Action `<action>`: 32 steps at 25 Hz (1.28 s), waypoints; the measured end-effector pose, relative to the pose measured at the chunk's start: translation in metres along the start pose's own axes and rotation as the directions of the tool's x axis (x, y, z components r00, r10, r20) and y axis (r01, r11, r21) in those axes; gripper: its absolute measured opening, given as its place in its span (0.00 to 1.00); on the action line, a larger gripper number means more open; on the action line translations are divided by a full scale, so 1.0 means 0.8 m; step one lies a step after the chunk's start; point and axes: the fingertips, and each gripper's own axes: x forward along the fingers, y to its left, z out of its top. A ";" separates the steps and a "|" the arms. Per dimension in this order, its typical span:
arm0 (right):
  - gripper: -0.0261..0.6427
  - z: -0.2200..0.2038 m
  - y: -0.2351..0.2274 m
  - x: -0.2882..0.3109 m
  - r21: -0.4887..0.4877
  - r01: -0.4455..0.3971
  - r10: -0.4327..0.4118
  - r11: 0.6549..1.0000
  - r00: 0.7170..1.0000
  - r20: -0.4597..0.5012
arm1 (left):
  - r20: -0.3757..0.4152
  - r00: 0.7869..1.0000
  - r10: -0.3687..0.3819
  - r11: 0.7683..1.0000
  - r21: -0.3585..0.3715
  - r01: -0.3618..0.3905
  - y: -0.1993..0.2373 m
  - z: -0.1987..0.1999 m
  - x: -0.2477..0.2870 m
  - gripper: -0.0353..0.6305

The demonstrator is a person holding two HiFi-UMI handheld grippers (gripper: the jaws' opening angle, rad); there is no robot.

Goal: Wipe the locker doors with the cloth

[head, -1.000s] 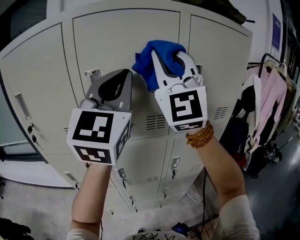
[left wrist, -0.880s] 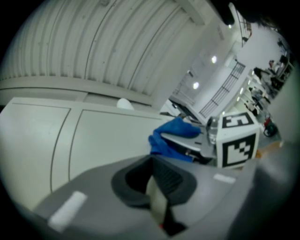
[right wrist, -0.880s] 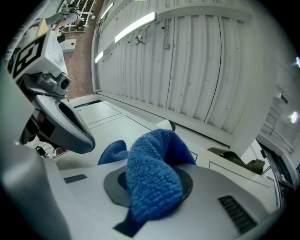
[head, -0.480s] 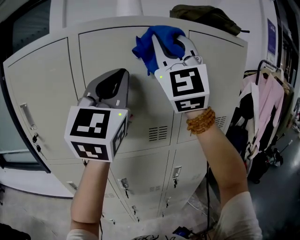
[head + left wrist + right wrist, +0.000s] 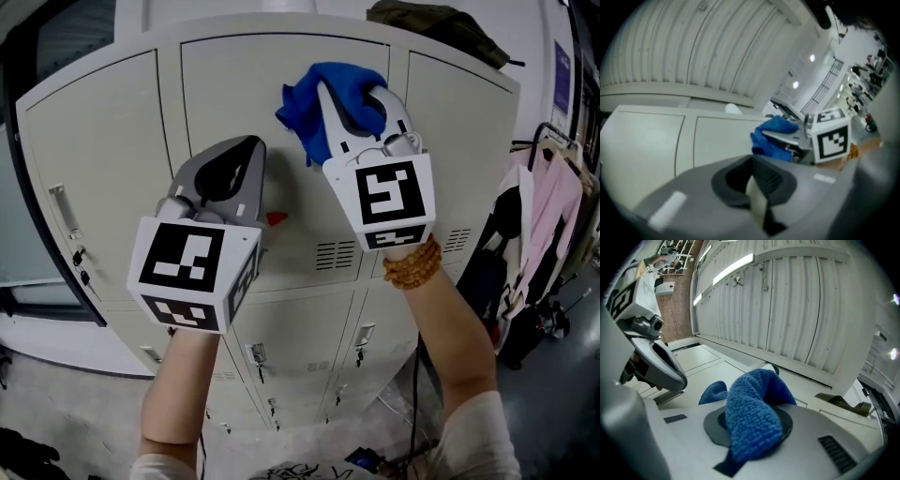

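The right tool (image 5: pixel 354 94) pinches the blue cloth (image 5: pixel 305 122), which bunches ahead of its jaws at the upper locker door (image 5: pixel 234 84). It looks soft, light and floppy, so a fold is best gripped deep, with loose pile left to drag. The left tool (image 5: pixel 242 150), just beside, is pressed together on nothing.

The blue cloth (image 5: pixel 752 423) covers the jaw tips of the right gripper (image 5: pixel 352 101). A small red thing (image 5: pixel 276 218) behind the left gripper (image 5: pixel 239 157) is mostly hidden.
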 end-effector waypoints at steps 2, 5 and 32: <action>0.07 -0.011 0.029 -0.015 0.016 -0.037 0.037 0.999 0.999 -0.011 | -0.018 1.000 0.002 1.000 -0.008 -0.002 0.000 -0.013 -0.010 0.06; 0.07 -0.030 0.076 -0.039 0.033 -0.100 0.102 0.994 0.994 -0.035 | -0.051 0.999 0.003 1.000 -0.017 -0.004 -0.006 -0.035 -0.025 0.06; 0.07 -0.114 0.250 -0.322 0.680 -0.106 0.319 0.726 0.927 -0.196 | -0.267 0.963 0.018 0.964 -0.251 -0.087 -0.131 -0.253 -0.213 0.06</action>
